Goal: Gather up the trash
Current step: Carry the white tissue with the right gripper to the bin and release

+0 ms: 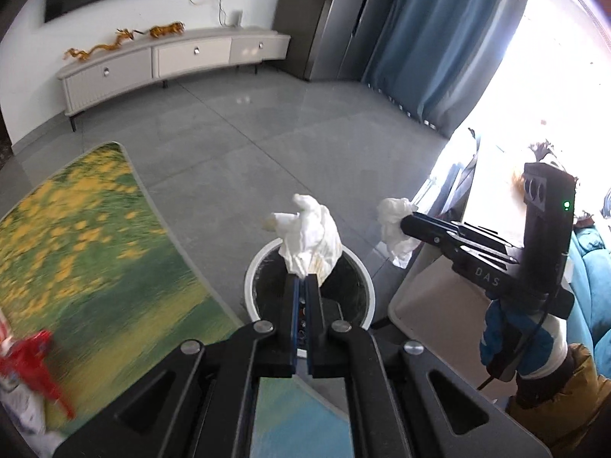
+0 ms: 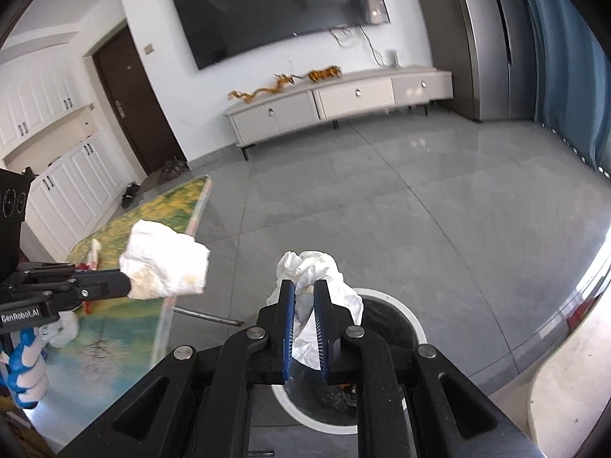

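Left wrist view shows a stained tissue (image 1: 311, 234) clamped in the left tool (image 1: 303, 276) above the bin (image 1: 250, 267); the right tool (image 2: 303, 286) clamps another tissue (image 2: 309, 267); released off-centre, either may miss the bin.

Overall level: bright daylight interior; colours clear in both views
Light source: window (image 1: 542, 76) at right of the left wrist view; overexposed to plain white; detail lost there
Glare: soft reflection on floor tiles (image 1: 244, 99); pale sheen on floor (image 2: 450, 145) near the cabinet; reflections on the TV screen (image 2: 278, 11)
Blur: patterned tabletop (image 1: 76, 236) smeared; red item (image 1: 42, 358) at lower left blurred
Distortion: strong fisheye curvature; dark vignette at corners; cabinet (image 1: 160, 61) bowed
Focus: tissue (image 2: 313, 267) sharp
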Tool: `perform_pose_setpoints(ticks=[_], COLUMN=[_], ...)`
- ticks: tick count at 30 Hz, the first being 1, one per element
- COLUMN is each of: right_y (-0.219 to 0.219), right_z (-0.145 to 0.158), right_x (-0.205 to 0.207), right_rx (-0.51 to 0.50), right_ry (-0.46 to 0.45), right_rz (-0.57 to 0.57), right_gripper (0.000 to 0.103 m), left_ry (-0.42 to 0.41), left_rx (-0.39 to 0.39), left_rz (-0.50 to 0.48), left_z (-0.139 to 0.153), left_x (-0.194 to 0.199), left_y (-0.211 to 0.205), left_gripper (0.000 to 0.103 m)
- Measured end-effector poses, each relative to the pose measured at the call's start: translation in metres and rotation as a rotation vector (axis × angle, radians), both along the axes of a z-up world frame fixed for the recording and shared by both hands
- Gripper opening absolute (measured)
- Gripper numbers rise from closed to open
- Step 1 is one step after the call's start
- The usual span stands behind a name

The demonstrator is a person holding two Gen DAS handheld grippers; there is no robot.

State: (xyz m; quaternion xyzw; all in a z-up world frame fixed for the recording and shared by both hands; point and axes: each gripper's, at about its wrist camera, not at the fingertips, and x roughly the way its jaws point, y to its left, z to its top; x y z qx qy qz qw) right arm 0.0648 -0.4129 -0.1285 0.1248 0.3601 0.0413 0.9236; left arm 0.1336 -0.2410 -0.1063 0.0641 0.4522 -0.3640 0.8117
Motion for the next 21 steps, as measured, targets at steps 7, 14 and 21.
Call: perform_pose_setpoints(ticks=[7,14,21], right_y=[-0.019,-0.029,-0.032], right_z=[-0.036,-0.053,-0.054], right_x=[0.027,0.034,0.028], right_rx=[0.018,-0.016,-0.023], right_ry=[0.084,0.151,0.170], right_rz=[-0.027,-0.074,-0.093], right_gripper=[0.012,0.029,0.037], left_ry=[0.039,0.127,0.156], left_rx=[0.036,0.014,-0.011], left_rz=[-0.007,-0.027,-0.020], left_z=[-0.035,-0.059,-0.056], left_x=[0.026,0.043,0.047], left_y=[-0.040,-0.058,-0.053], left_gripper=[0.004,0.005,0.006])
